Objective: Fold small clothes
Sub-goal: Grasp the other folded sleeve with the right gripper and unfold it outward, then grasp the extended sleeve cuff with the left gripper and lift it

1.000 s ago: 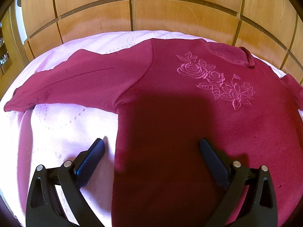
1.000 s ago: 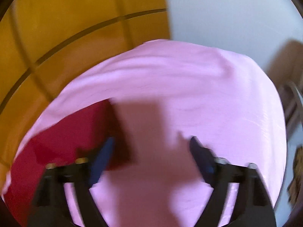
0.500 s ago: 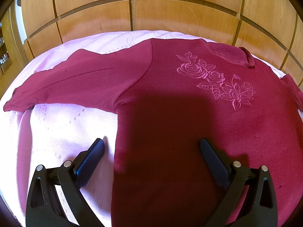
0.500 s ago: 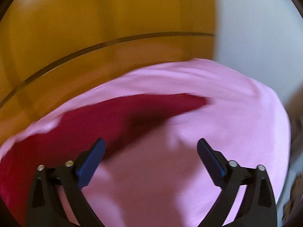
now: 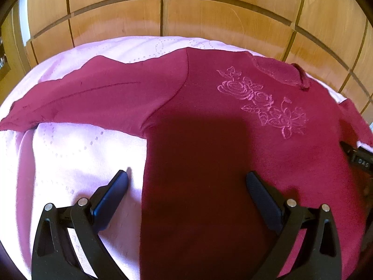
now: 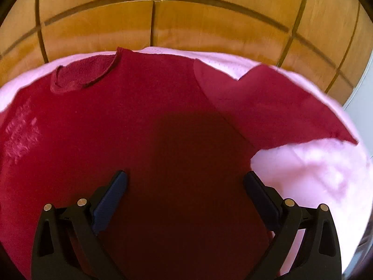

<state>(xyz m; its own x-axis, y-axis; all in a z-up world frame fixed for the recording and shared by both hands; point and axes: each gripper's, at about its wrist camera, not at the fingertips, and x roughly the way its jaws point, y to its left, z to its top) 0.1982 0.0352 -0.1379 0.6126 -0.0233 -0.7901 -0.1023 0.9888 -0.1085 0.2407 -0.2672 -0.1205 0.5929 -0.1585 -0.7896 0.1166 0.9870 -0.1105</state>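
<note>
Maroon sweater [image 5: 209, 121] spread flat, front up, on a pink bedspread [image 5: 77, 154], neck toward the far edge beside the wooden panelled wall [image 5: 163, 21]. Collar [image 5: 277, 72] close to that far edge; pink rose embroidery [image 5: 263, 102] on the chest just below it. One sleeve [image 5: 88, 98] stretched out along the far-left part of the bedspread, cuff near the left edge. Other sleeve [image 6: 268, 107] angled out toward the right edge, cuff end lying on pink cloth, seen in the right wrist view.

Left gripper [image 5: 186, 182] over the sweater's left side seam, fingers spread wide and released: one finger [image 5: 112, 198] above bare bedspread, the other above the maroon body, nothing between the pads. Dark shadow of the tool on the fabric ahead.

Right gripper [image 6: 185, 182] over the sweater's right half, jaws just opened out to full spread, nothing gripped: one finger [image 6: 109, 200] above the body, the other at the side seam where maroon meets pink. Contact with the fabric impossible to tell. A black corner of the right tool at the right edge of the left wrist view.
</note>
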